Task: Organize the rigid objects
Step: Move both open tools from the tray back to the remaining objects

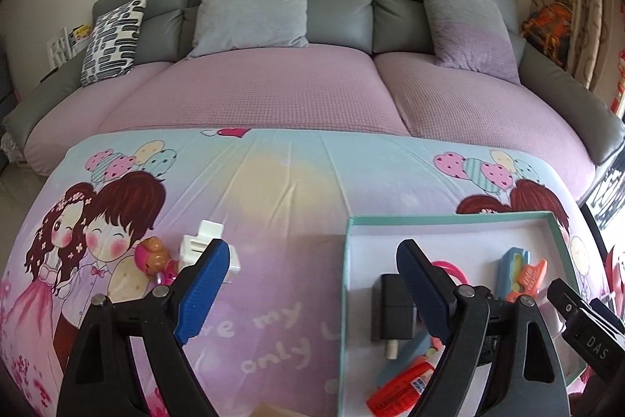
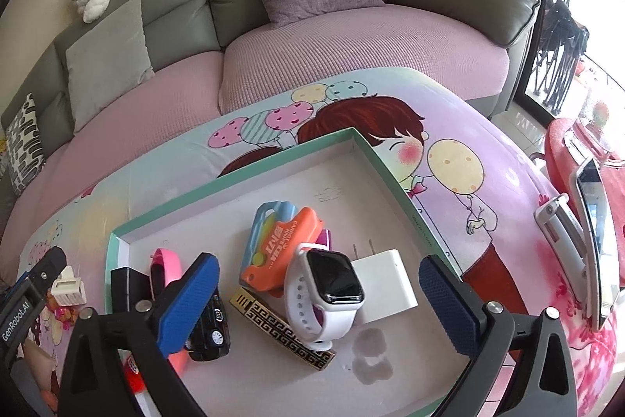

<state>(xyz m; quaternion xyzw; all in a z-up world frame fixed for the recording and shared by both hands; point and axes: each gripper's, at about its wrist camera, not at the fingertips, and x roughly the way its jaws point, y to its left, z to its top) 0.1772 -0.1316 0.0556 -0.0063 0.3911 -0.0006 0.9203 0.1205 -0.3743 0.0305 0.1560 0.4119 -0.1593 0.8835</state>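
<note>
Soft daylight enters from the right, glaring at that edge. Both pictures are sharp. Fisheye bending and dark corners frame them.

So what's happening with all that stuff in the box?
A person is tidying small things into a green-edged box on the cartoon cloth, using a gripper in each hand. The right gripper hangs open over the white watch, which lies in the box on a white charger, not held. The left gripper is open and empty too. A small doll and a white clip lie outside the box.
</note>
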